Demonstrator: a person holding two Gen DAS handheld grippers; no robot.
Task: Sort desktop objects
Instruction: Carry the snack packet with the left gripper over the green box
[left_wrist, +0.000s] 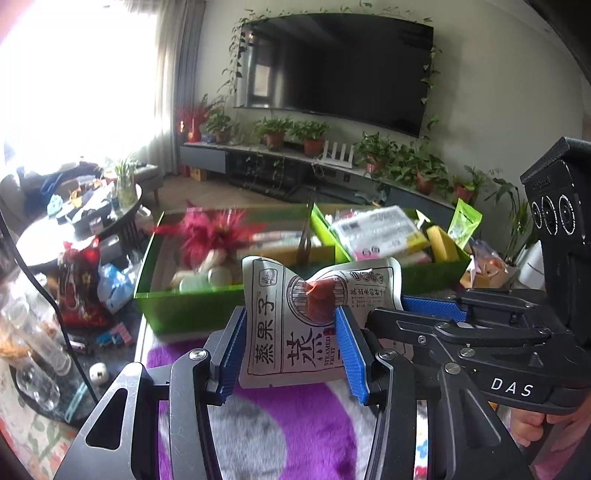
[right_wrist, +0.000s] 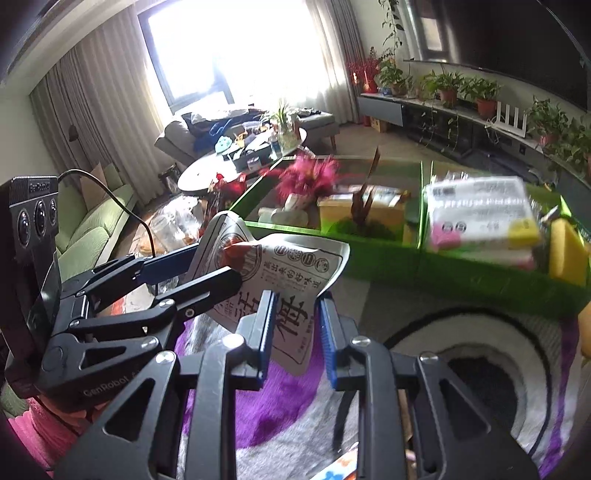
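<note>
Snack packet (left_wrist: 317, 317), white with black print and a red fruit picture: held in the air between both grippers, just short of the green divided tray (left_wrist: 184, 306), above the purple-and-grey rug (left_wrist: 295, 435). Left gripper (left_wrist: 291, 347): blue pads pressed on the packet's two side edges, grasping it. Right gripper (right_wrist: 295, 328): packet's lower edge hanging between the pads, a visible gap on the right-hand pad; grasp uncertain, cannot tell whether clamped or merely around it. Progress, as judged: partway; tray already stocked, left compartment with a red-tufted item (left_wrist: 218, 232), pale rounded pieces and a yellow box (right_wrist: 354, 214), right compartment with a flat printed pack (left_wrist: 376, 229) and a yellow sponge (left_wrist: 441, 242). Remaining: packet not yet in any compartment; a green pouch (left_wrist: 463, 221) and a clear bag beside the tray possibly still unsorted. Obstructions: near wall of the tray between packet and compartments; tall contents of the left compartment; right compartment nearly full. Background: television, potted plants, cluttered round table.
</note>
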